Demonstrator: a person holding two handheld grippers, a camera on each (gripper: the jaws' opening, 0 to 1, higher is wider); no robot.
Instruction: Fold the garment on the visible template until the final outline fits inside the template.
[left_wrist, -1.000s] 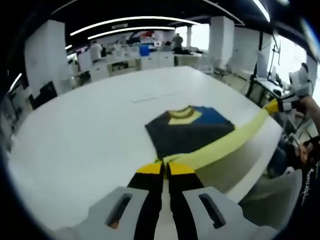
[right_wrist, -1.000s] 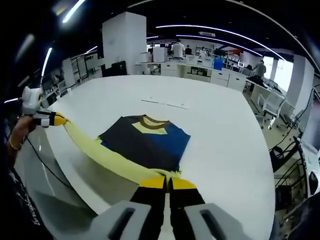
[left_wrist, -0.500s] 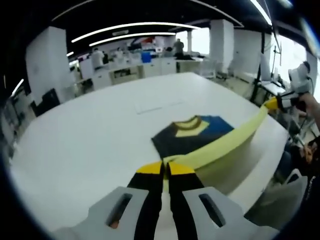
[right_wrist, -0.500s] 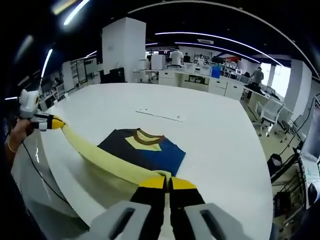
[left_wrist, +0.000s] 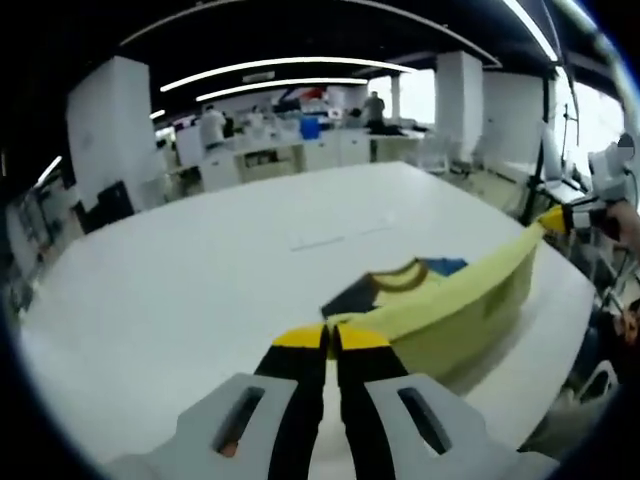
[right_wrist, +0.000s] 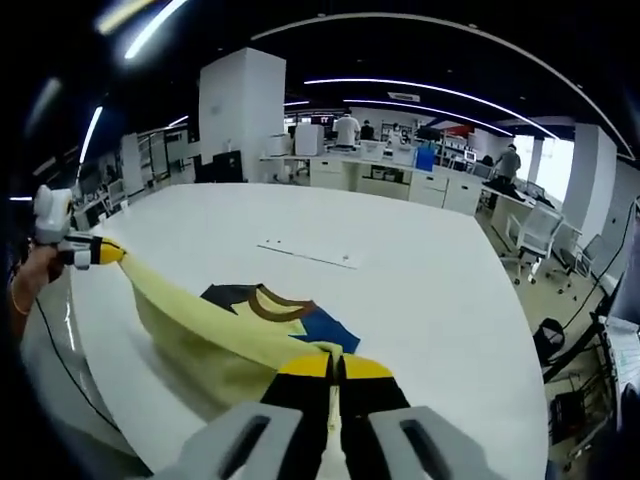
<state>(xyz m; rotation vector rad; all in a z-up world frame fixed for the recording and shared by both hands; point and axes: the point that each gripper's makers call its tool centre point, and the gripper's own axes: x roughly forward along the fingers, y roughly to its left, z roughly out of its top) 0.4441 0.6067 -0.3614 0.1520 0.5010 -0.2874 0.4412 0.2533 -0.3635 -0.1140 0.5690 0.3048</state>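
Note:
A garment lies on a big white table (left_wrist: 180, 270): dark and blue panels with a brown collar (left_wrist: 400, 275) (right_wrist: 275, 305), and a pale yellow hem (left_wrist: 460, 300) (right_wrist: 200, 330). The hem is lifted off the table and stretched taut between both grippers, folding over the body. My left gripper (left_wrist: 331, 335) is shut on one hem corner. My right gripper (right_wrist: 335, 365) is shut on the other corner. The right gripper (left_wrist: 560, 215) also appears at the right edge of the left gripper view, the left gripper (right_wrist: 85, 252) at the left edge of the right gripper view. Thin template marks (right_wrist: 305, 252) lie beyond the collar.
The table edge (left_wrist: 590, 300) runs close behind the held hem. Office chairs (right_wrist: 535, 225), desks and white pillars (right_wrist: 240, 110) stand beyond the table. People (right_wrist: 345, 128) stand at far counters. A hand (right_wrist: 25, 280) holds the other gripper.
Both grippers have carried the yellow hem forward and up over the garment. It now covers most of the dark body; only the collar and a bit of blue remain exposed.

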